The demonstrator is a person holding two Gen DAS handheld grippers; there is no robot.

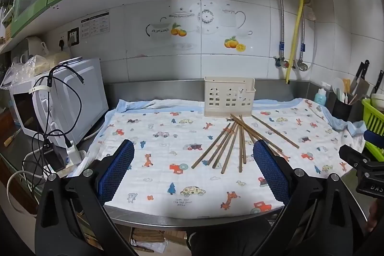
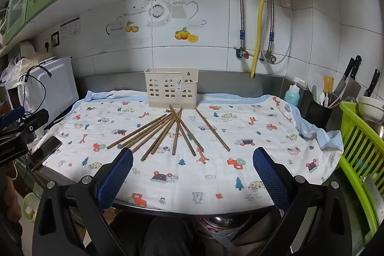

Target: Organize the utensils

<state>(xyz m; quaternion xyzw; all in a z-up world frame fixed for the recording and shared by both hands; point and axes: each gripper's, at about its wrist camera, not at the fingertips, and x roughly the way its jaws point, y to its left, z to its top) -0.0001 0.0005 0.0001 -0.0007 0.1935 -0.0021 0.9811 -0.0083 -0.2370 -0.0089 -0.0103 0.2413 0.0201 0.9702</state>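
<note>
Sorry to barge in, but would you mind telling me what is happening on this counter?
A person holds two grippers over a cloth-covered counter. The left gripper and right gripper are both open and empty. Wooden chopsticks lie loosely fanned on the cloth, in front of a cream holder standing by the wall. Nothing has been picked up yet.

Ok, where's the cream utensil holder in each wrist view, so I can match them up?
Left wrist view: the utensil holder stands right of centre, at the cloth's far edge.
Right wrist view: it stands left of centre, against the back wall.
Shared landmark: the yellow hose on the tiled wall, to the holder's right in both.
</note>
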